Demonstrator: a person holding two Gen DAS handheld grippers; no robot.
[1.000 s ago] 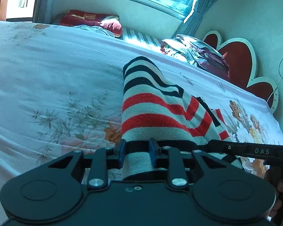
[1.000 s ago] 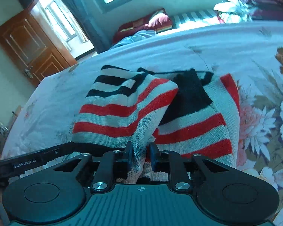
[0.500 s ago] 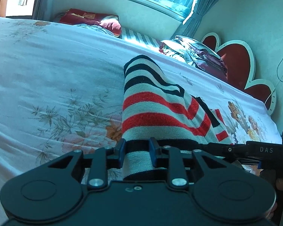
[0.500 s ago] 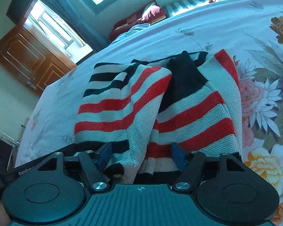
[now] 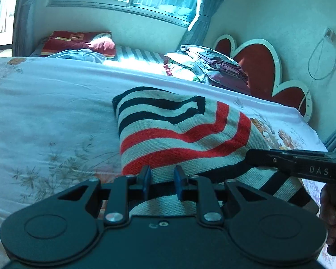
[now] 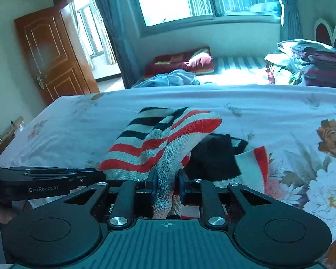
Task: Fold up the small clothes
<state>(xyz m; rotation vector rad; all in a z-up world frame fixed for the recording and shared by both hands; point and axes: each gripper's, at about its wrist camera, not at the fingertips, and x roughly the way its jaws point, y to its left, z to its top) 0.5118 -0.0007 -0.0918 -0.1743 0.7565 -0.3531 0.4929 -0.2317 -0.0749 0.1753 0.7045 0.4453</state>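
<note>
Red, black and cream striped knitted garment [image 5: 181, 132] lies on the bed's white floral sheet [image 5: 44, 116], its near edge lifted off the sheet. Left hand-held gripper [image 5: 160, 180]: jaws closing, pads pinching the garment's near hem. Right hand-held gripper [image 6: 167, 183]: jaws closing, a bunched fold of the same knit clamped between them. A black panel of the garment shows beneath the raised fold. Both grippers sit near each other, side by side.
</note>
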